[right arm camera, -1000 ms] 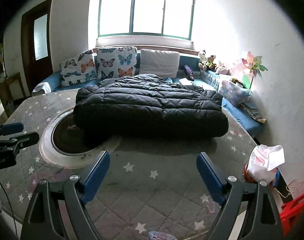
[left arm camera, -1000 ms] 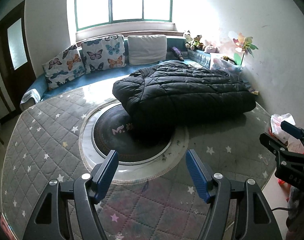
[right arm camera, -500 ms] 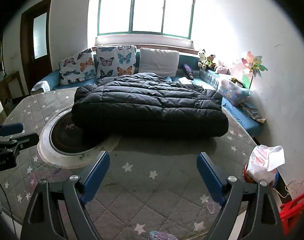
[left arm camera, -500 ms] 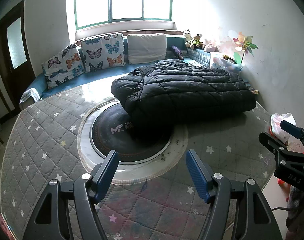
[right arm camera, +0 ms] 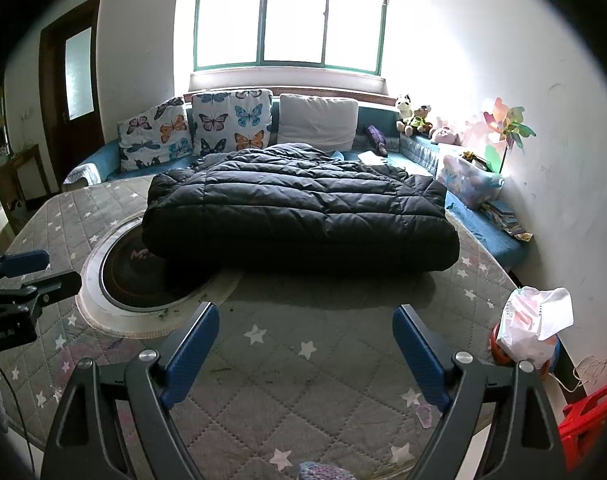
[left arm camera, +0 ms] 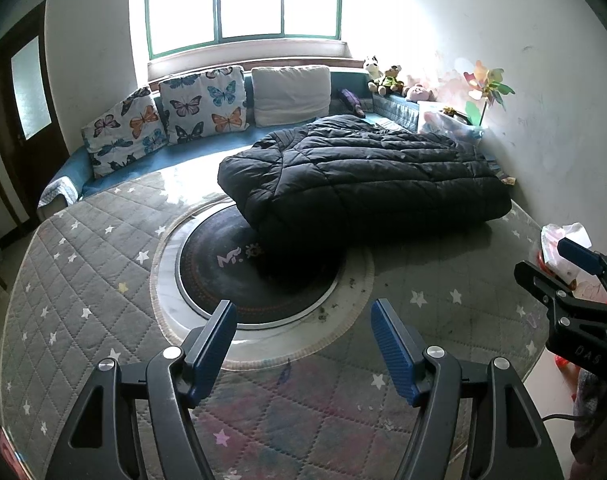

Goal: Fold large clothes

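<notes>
A black quilted down jacket (left arm camera: 363,184) lies folded in a thick rectangle on the far half of the round table, its near left corner over the dark turntable; it also shows in the right wrist view (right arm camera: 299,212). My left gripper (left arm camera: 303,340) is open and empty, held above the table's near edge, well short of the jacket. My right gripper (right arm camera: 305,342) is open and empty, also at the near edge. Each gripper shows in the other's view, the right one (left arm camera: 575,280) at the right edge, the left one (right arm camera: 19,276) at the left edge.
The table wears a grey quilted star cover (left arm camera: 83,280) around a dark round turntable (left arm camera: 223,280). A blue sofa with butterfly cushions (left arm camera: 203,108) runs behind. A white plastic bag (right arm camera: 535,320) hangs off the table's right side above a red stool (right arm camera: 591,416).
Both views have shifted slightly; the jacket sits a little higher and farther in the frames. The jacket itself has not moved and both grippers stay open.
</notes>
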### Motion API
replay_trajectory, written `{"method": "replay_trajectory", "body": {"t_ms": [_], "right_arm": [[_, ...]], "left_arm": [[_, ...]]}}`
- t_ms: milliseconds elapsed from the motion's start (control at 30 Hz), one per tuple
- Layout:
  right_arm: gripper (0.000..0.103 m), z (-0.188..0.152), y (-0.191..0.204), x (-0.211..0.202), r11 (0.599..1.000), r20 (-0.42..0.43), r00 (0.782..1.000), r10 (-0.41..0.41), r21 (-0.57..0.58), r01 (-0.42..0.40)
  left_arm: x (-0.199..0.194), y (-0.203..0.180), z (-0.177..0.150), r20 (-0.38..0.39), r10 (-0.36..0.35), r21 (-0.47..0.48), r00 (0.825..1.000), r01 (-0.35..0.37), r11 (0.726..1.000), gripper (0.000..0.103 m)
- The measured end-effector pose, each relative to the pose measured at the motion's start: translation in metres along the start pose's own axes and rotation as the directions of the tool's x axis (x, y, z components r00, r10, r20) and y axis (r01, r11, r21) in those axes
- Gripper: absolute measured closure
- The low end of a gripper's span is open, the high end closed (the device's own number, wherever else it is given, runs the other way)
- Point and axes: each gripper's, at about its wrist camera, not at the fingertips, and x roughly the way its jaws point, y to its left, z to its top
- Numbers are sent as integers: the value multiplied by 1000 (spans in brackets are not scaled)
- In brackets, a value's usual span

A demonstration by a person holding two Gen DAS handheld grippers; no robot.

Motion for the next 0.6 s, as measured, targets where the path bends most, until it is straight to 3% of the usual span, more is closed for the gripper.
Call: {"method": "replay_trajectory", "body": {"t_ms": [600], "right_arm": [[7, 0, 1, 2, 1000, -3, 1000, -4, 3, 4]], "left_arm": [[4, -3, -1, 2, -1, 2, 1000, 1, 1000, 30]]}}
